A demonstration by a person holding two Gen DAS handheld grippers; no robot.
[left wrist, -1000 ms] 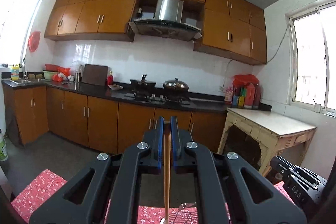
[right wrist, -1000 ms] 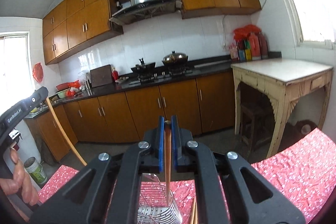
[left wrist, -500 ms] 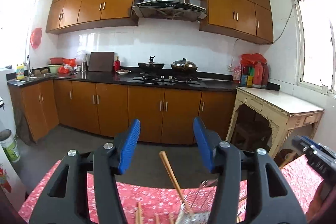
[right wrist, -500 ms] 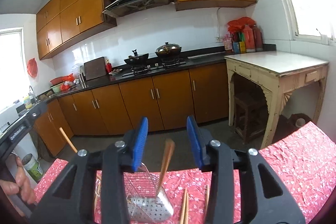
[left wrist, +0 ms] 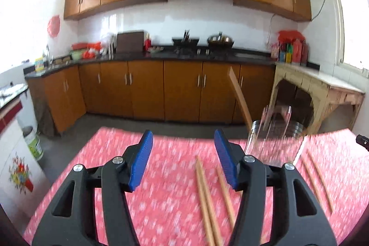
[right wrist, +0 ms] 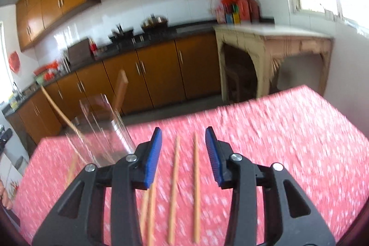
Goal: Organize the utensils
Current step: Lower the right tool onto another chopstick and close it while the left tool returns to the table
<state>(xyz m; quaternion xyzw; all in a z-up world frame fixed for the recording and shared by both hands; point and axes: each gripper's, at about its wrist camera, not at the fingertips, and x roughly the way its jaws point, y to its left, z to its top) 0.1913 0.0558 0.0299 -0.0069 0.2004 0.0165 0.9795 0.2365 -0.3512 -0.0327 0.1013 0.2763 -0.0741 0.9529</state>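
Observation:
A metal wire utensil holder point(left wrist: 274, 142) stands on the red floral tablecloth point(left wrist: 161, 188), with wooden chopsticks point(left wrist: 239, 98) leaning in it. It also shows in the right wrist view point(right wrist: 101, 140) with two chopsticks point(right wrist: 121, 89) sticking out. My left gripper point(left wrist: 183, 158) is open and empty, left of the holder, above loose chopsticks point(left wrist: 205, 197) on the cloth. My right gripper point(right wrist: 183, 153) is open and empty, right of the holder, above several loose chopsticks point(right wrist: 196, 188). Both views are blurred by motion.
More chopsticks point(left wrist: 318, 183) lie right of the holder. Beyond the table's far edge are brown kitchen cabinets point(left wrist: 182, 93) and a pale wooden side table point(right wrist: 272, 40). The tablecloth point(right wrist: 288, 130) stretches to the right.
Both grippers held chopsticks over the holder, then opened and dropped them into it. Both have since tilted down and moved sideways away from the holder toward the loose chopsticks.

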